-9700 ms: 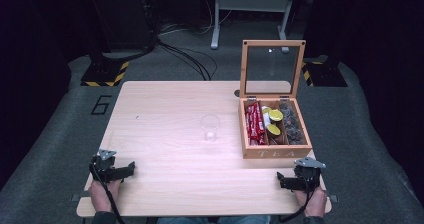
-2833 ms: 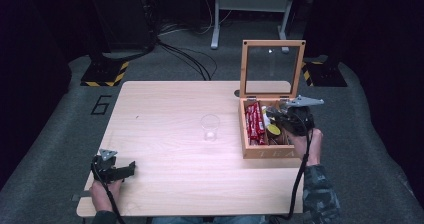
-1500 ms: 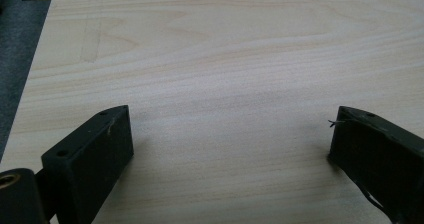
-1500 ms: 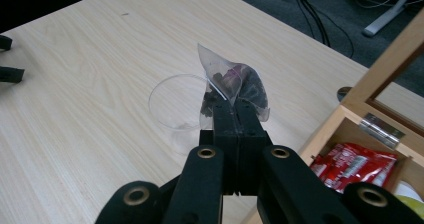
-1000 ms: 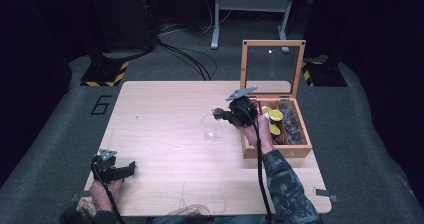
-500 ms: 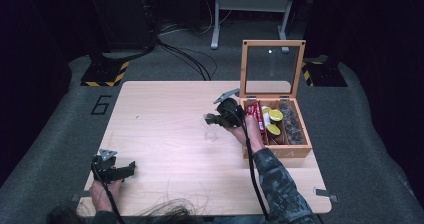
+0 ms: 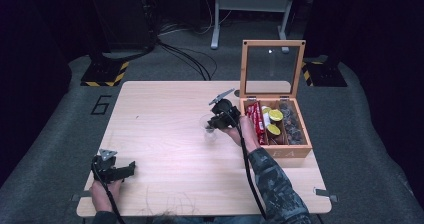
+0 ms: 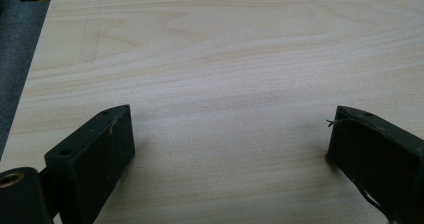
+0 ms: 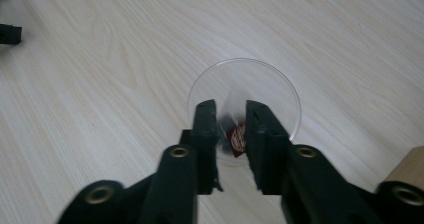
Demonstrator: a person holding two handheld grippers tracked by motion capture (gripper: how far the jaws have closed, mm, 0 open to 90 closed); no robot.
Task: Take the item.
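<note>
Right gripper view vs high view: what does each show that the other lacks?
Right gripper view alone: the clear glass seen from above, with a small red item inside it between the jaws of the right gripper, which stand slightly apart and have just been opening.

High view alone: the open wooden box with red sachets and yellow-lidded pots, and the left gripper near the table's front edge.

Both: the wooden table, the glass and the right gripper over it.

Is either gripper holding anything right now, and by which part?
Nothing is held. The right gripper, jaws just opening, has a red packet loose between them in the clear cup. The left gripper is open.
</note>
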